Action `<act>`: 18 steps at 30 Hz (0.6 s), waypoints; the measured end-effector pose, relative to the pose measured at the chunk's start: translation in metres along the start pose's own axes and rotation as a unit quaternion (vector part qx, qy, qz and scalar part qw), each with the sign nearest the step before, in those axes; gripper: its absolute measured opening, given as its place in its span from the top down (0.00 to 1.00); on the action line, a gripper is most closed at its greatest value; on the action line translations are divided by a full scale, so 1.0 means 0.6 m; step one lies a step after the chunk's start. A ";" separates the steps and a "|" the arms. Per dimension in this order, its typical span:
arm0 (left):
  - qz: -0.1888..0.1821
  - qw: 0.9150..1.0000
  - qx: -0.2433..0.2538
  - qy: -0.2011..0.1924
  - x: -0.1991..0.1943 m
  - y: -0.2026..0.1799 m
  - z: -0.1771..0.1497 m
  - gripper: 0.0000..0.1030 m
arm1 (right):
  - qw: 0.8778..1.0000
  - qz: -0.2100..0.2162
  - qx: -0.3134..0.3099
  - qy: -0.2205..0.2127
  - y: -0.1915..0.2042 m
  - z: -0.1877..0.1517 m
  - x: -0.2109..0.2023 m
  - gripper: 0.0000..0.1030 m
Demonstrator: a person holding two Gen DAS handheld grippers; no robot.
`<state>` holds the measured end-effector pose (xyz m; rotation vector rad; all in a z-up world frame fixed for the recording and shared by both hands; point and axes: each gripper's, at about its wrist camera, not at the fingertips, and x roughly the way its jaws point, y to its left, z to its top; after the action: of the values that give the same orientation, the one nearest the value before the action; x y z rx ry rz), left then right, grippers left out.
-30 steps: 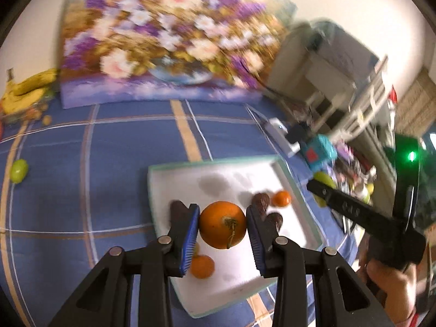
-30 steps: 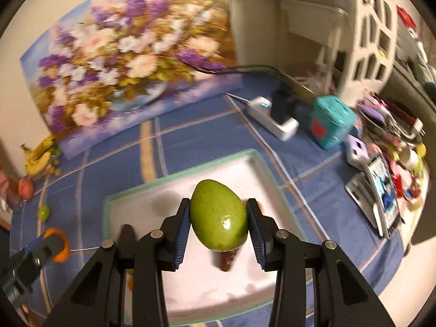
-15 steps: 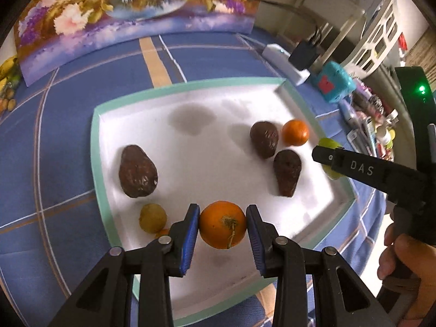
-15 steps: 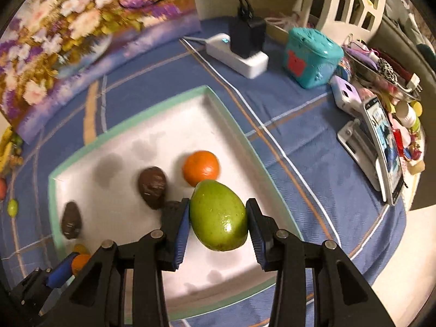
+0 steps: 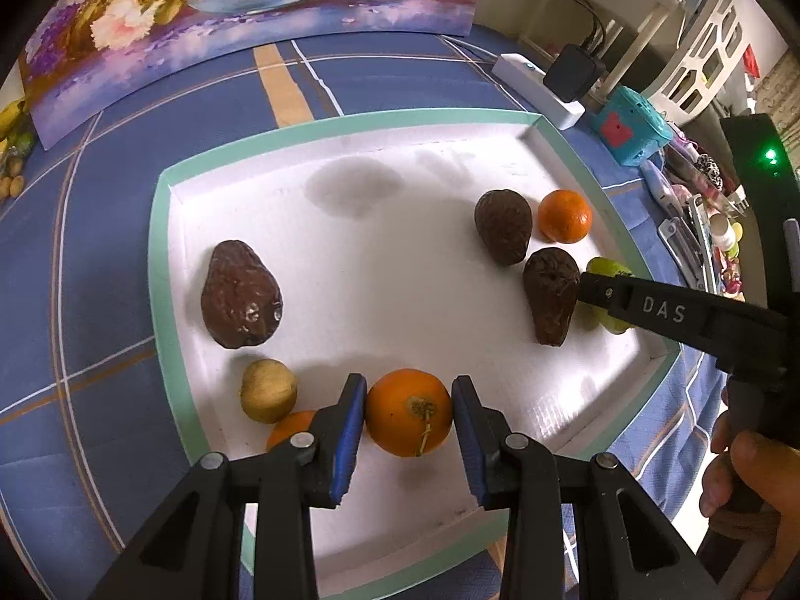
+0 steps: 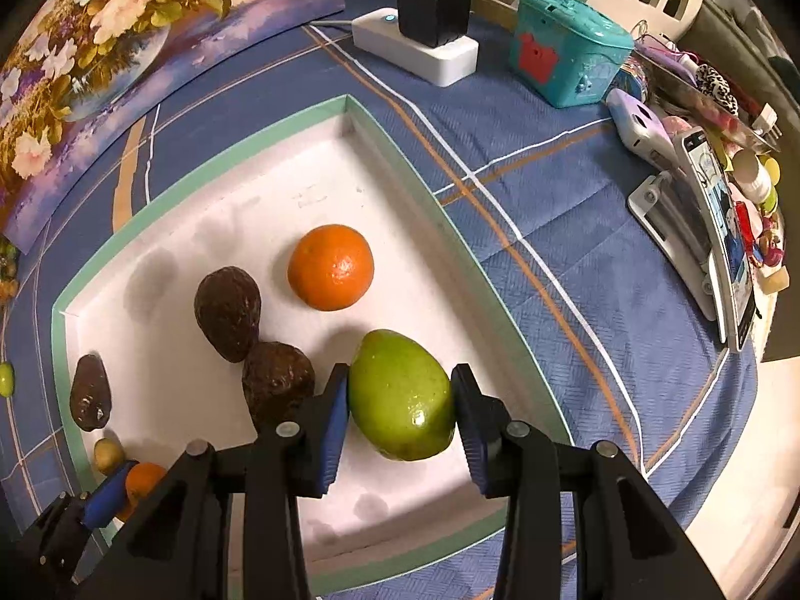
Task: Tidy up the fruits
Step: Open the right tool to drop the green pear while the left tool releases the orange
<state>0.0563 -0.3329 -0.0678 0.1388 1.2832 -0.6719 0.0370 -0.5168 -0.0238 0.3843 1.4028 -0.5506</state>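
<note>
Over the white tray (image 5: 560,150), left gripper (image 5: 407,412) clamps an orange (image 5: 409,412), right gripper (image 6: 400,395) a green avocado (image 6: 400,395).

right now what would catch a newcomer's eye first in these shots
Each gripper grips a fruit over the white tray: the left gripper clamps an orange, the right gripper a glossy green avocado. On the tray lie three dark wrinkled avocados, the biggest at its left, and another orange.
</note>
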 end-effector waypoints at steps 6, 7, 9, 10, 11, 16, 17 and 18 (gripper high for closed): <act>0.003 1.000 0.001 0.001 0.002 -0.003 0.001 0.63 | 1.000 -0.002 -0.001 0.003 0.006 0.000 0.005 0.59; 0.003 1.000 0.002 0.001 0.002 -0.003 0.001 0.63 | 1.000 -0.003 -0.001 0.003 0.007 -0.001 0.005 0.59; 0.003 1.000 0.002 0.003 0.002 -0.002 0.002 0.63 | 1.000 -0.004 -0.003 0.003 0.008 0.000 0.006 0.59; 0.003 1.000 0.001 0.003 0.002 -0.002 0.002 0.63 | 1.000 -0.004 -0.004 0.003 0.009 -0.001 0.005 0.59; 0.003 1.000 0.000 0.004 0.002 -0.002 0.003 0.63 | 1.000 -0.004 -0.005 0.003 0.008 -0.001 0.006 0.59; 0.002 1.000 -0.003 0.004 -0.004 0.000 0.005 0.62 | 1.000 -0.017 -0.008 -0.009 0.010 0.009 -0.002 0.50; 0.002 1.000 -0.003 0.002 -0.007 0.000 0.006 0.62 | 1.000 -0.017 -0.008 -0.010 0.010 0.010 -0.006 0.50; 0.001 1.000 -0.004 0.000 -0.010 0.001 0.006 0.61 | 1.000 -0.017 -0.008 -0.013 0.010 0.011 -0.009 0.50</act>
<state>0.0588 -0.3320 -0.0614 0.1344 1.2855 -0.6650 0.0454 -0.5146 -0.0178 0.3384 1.3895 -0.5699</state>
